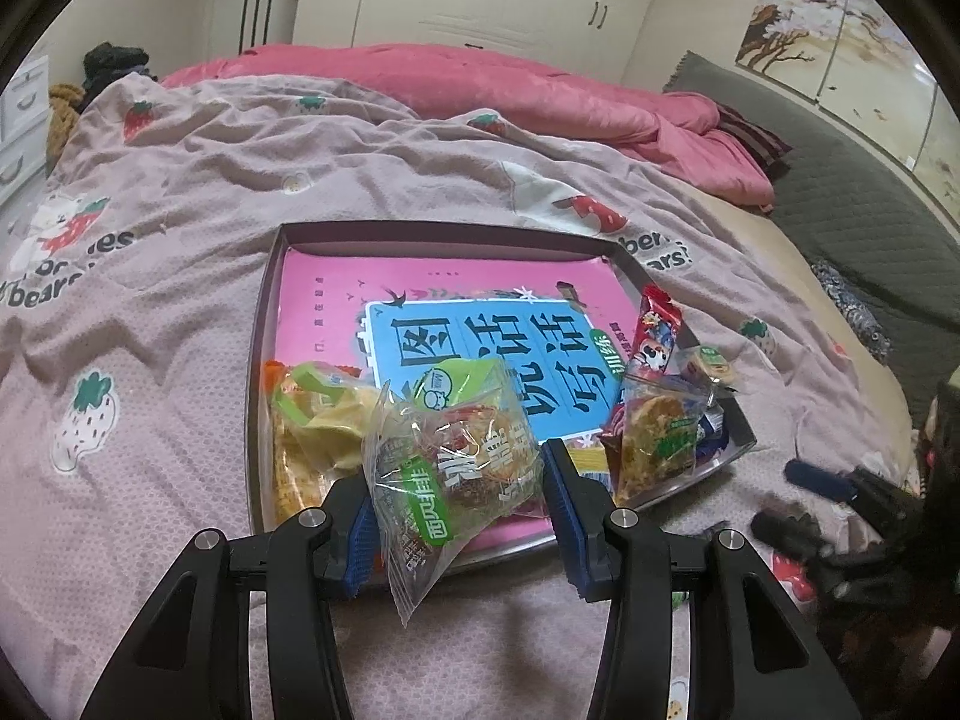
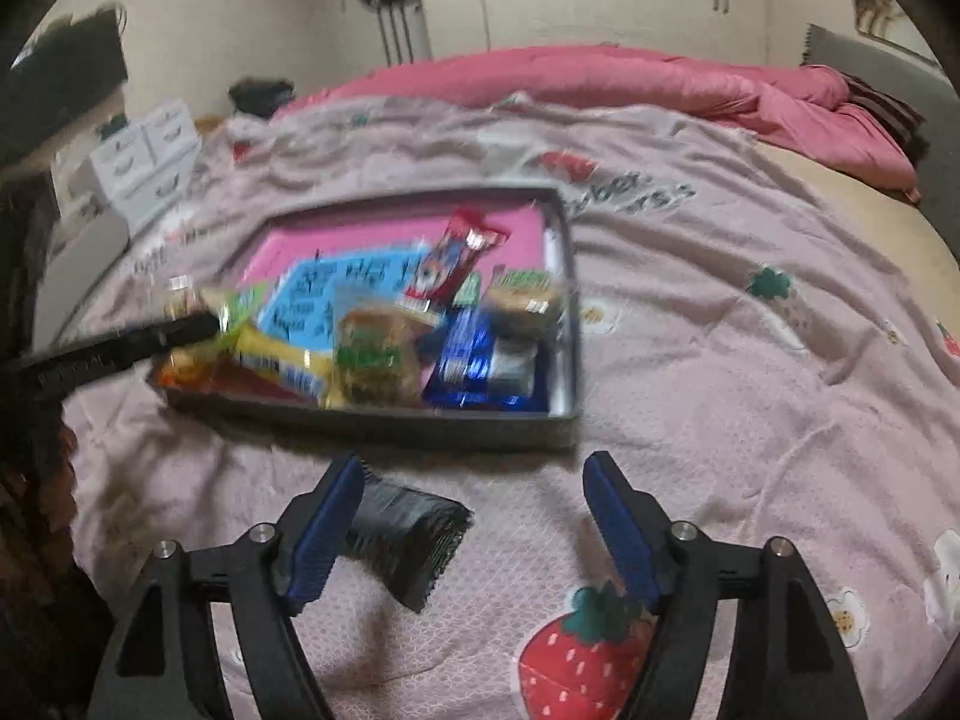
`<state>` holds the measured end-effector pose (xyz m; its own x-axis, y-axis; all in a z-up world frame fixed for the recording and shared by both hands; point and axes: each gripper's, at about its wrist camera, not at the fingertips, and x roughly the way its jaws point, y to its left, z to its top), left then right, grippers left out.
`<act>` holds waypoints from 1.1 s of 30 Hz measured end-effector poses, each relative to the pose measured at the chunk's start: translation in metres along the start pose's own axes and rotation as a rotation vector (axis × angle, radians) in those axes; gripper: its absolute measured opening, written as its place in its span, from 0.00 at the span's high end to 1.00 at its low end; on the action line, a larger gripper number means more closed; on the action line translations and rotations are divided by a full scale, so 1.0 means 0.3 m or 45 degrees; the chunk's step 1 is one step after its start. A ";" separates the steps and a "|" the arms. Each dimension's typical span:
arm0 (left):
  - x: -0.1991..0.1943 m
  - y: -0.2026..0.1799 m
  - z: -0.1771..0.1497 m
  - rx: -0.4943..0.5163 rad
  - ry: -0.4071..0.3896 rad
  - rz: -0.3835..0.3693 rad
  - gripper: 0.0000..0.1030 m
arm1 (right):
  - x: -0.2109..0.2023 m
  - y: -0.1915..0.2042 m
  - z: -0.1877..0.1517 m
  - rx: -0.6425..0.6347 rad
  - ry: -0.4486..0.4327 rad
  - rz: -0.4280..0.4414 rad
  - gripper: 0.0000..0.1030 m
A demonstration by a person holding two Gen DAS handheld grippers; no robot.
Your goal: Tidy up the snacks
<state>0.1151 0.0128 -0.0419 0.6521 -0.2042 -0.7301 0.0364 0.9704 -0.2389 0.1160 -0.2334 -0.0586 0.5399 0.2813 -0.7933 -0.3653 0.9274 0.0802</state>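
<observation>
clear snack bag (image 1: 450, 468) gripped in left claw (image 1: 462, 516)

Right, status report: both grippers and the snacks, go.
Left hand-held gripper shut on clear snack bag, over tray edge. Right hand-held gripper open above dark packet on bedspread. Nothing in the way.

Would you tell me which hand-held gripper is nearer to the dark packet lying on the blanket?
Right. The right hand-held gripper hangs open directly over the dark packet; the left hand-held gripper is over the tray's near edge, holding a clear snack bag.
</observation>
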 end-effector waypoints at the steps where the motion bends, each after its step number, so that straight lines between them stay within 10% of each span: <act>1: 0.000 -0.001 0.001 0.001 0.000 -0.001 0.51 | 0.009 0.008 -0.005 -0.005 0.018 0.010 0.27; 15: -0.002 -0.002 -0.001 -0.004 0.000 -0.002 0.51 | 0.104 0.087 -0.039 0.059 0.148 0.187 0.24; 23: 0.002 -0.006 -0.002 0.003 0.005 -0.002 0.51 | 0.162 0.172 -0.049 -0.027 0.142 0.064 0.17; 33: 0.004 0.007 0.002 -0.017 0.005 -0.004 0.51 | 0.147 0.162 -0.044 -0.085 0.095 0.067 0.47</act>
<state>0.1165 0.0146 -0.0428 0.6492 -0.2076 -0.7318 0.0283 0.9680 -0.2495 0.1120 -0.1793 -0.0978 0.4614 0.3078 -0.8321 -0.4430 0.8925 0.0845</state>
